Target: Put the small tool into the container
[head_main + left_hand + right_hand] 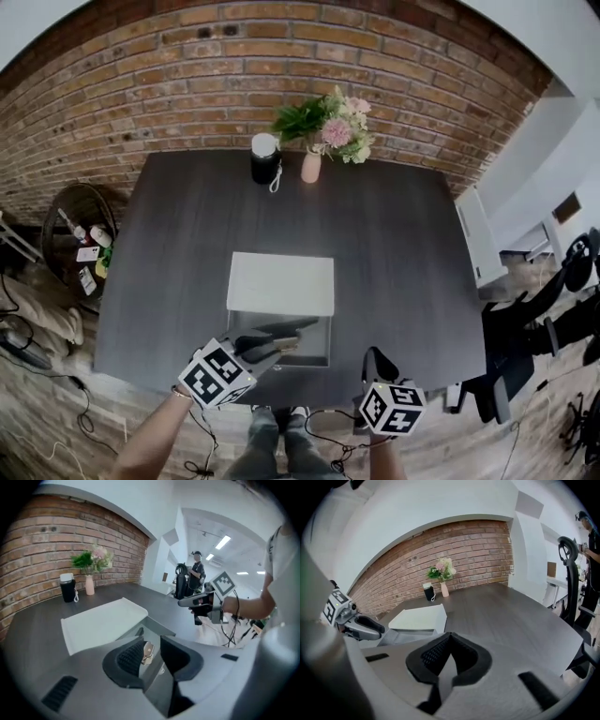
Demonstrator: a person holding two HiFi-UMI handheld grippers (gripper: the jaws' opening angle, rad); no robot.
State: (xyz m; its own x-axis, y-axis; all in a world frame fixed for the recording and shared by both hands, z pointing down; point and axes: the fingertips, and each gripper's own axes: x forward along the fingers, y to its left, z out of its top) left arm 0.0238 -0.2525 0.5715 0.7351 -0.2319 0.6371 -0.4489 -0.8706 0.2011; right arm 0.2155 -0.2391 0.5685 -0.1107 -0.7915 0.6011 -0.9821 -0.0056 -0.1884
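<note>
The container (327, 349) is a grey open box near the table's front edge, its white lid (281, 283) slid to the far side. My left gripper (278, 341) hangs over the box's front left part, open. In the left gripper view (151, 645) a small tan and metal tool (148, 651) shows in the gap between the jaws, beside the left pad (131, 657); the pads do not press on it, and it seems to lie in the box (158, 627). My right gripper (374, 357) hovers at the table's front edge, right of the box, shut and empty (450, 641).
A black cylinder with a white top (265, 157) and a pink vase of flowers (311, 167) stand at the table's far edge. A wire basket (80, 239) sits on the floor at left. A white desk (481, 239) and black chairs (562, 277) are at right.
</note>
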